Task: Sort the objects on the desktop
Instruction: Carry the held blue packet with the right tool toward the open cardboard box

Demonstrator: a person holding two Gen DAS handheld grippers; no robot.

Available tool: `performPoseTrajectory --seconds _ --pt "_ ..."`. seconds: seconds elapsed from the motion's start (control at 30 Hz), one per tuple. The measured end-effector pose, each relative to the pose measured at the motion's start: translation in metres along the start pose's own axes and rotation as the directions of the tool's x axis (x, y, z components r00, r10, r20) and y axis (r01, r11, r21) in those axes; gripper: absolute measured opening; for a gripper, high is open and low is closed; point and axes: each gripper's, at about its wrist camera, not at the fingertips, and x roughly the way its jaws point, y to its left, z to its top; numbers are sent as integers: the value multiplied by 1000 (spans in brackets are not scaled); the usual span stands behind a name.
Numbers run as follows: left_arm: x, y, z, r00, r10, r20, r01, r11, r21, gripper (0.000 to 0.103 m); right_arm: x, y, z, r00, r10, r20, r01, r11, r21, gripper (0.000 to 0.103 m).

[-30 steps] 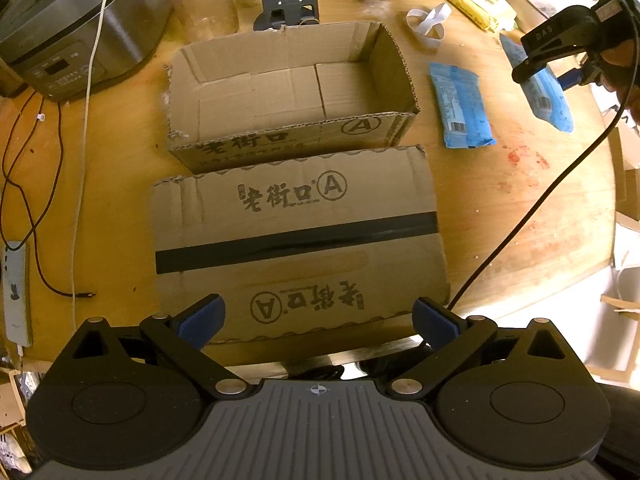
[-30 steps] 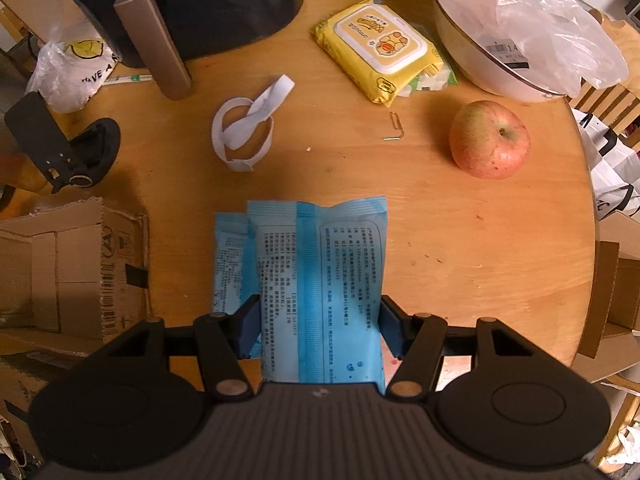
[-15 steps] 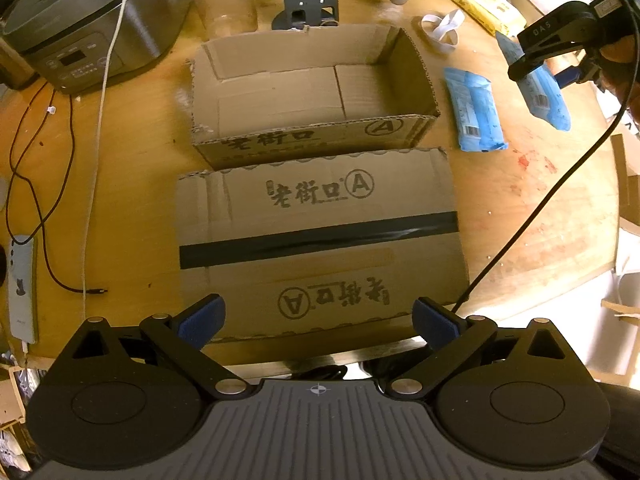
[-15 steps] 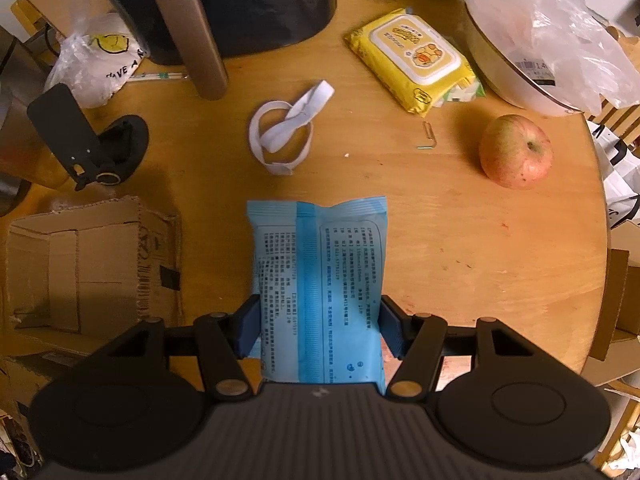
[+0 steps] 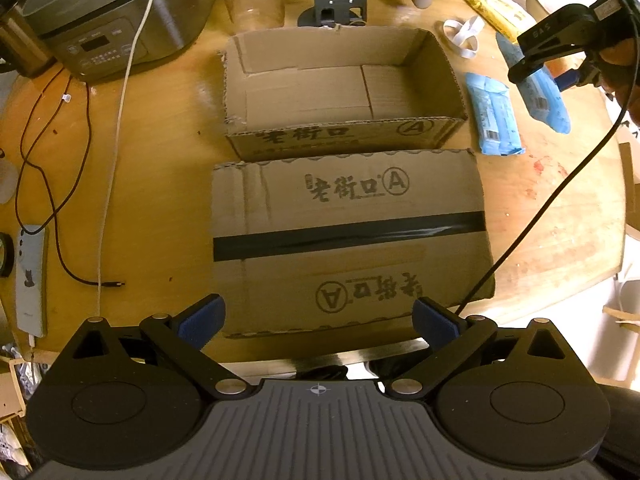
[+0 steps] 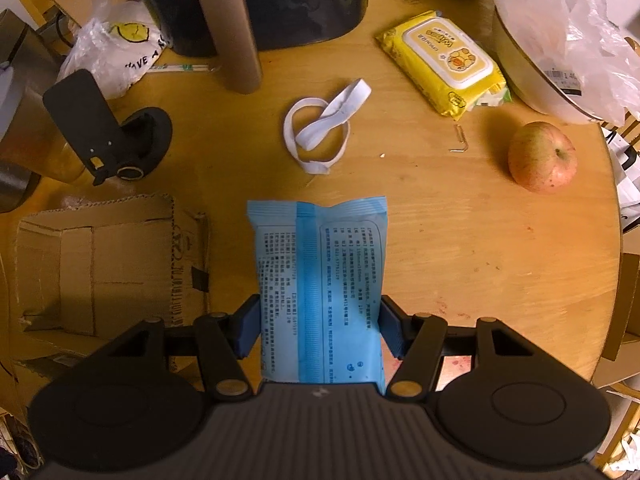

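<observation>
Blue-wrapped packet (image 6: 320,288) is clamped across its width by the right gripper (image 6: 320,326) and carried above the table, right of the open cardboard box (image 6: 96,264). Slippage from the smooth film could drop it short. Its long axis runs away along the fingers. The left gripper (image 5: 318,316) is spread wide, holding nothing.

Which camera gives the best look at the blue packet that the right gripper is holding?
The right wrist view: the blue packet fills the centre, its printed back readable, clamped between the right gripper pads. The left wrist view shows it only small at the far right edge, partly hidden behind that gripper, near a second packet lying on the table.
</observation>
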Motion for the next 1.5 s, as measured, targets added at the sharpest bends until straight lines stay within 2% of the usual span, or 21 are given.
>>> performPoseTrajectory --seconds 1.5 --pt "-2 53 -9 1000 -8 4 8 1000 -30 103 3 68 0 1000 19 3 -18 999 -27 60"
